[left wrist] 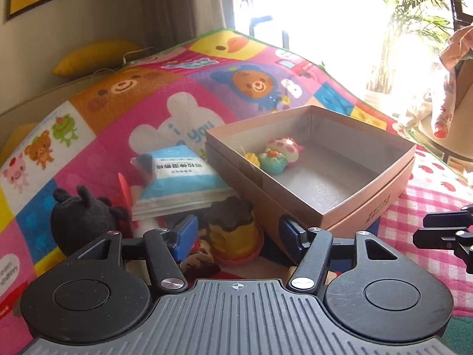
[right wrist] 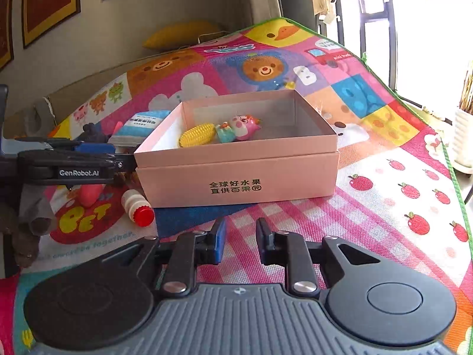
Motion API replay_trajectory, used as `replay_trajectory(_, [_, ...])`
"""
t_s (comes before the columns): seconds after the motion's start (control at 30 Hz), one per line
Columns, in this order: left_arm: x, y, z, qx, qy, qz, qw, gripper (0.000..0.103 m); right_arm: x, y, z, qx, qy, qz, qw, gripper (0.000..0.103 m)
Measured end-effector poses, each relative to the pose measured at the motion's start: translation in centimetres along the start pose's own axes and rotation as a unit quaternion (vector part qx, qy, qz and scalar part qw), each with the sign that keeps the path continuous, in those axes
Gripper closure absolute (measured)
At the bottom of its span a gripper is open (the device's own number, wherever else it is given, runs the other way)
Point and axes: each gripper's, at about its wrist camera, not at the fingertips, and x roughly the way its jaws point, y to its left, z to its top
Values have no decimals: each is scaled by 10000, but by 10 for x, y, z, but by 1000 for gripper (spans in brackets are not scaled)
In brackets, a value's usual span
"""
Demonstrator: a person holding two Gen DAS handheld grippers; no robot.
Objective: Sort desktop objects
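A pink cardboard box point(left wrist: 369, 204) point(right wrist: 236, 177) stands open on the play mat. In it lie a yellow corn toy point(right wrist: 196, 134), a teal toy point(right wrist: 224, 133) and a pink pig toy point(right wrist: 245, 125). My left gripper point(left wrist: 238, 233) is open just left of the box's near corner. A chocolate-topped yellow cupcake toy point(left wrist: 233, 230) sits on the mat between its blue pads, which do not touch it. My right gripper point(right wrist: 241, 241) hovers over the checked mat in front of the box, its fingers a narrow gap apart with nothing between them.
Left of the box lie a blue-and-white packet point(left wrist: 177, 171), a black plush point(left wrist: 79, 216), a white bottle with a red cap point(right wrist: 139, 207) and a red toy point(right wrist: 90, 195). A sofa with a yellow cushion point(right wrist: 180, 34) is behind. A white plant pot point(right wrist: 464, 142) stands beyond the mat's right edge.
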Motion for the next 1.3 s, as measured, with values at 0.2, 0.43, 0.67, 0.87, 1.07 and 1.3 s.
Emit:
replay_trajectory(0.2, [20, 8, -2, 152, 74, 65, 9998, 44, -2, 2, -2, -60, -128, 121, 9998, 57])
replay_trajectory(0.43, [13, 5, 1, 68, 128, 48, 9999, 60, 2, 3, -1, 23, -71, 102, 9999, 48])
replay_trajectory(0.67, [-64, -3, -28, -409, 84, -113, 9991, 61, 1, 9, -1, -164, -93, -19, 9998, 45])
replay_trajectory(0.87, [-109, -14, -64, -813, 232, -262, 9961, 52, 1, 39, -2, -720, 17, 214, 9972, 45])
replay_trajectory(1.07, [-113, -6, -75, -908, 193, 157, 9956, 15, 25, 81, 6, -1258, 415, 639, 9891, 46])
replay_trajectory(1.3, [-105, 1, -89, -1008, 387, 227, 9939, 6, 50, 95, 25, -897, 714, 882, 9895, 58])
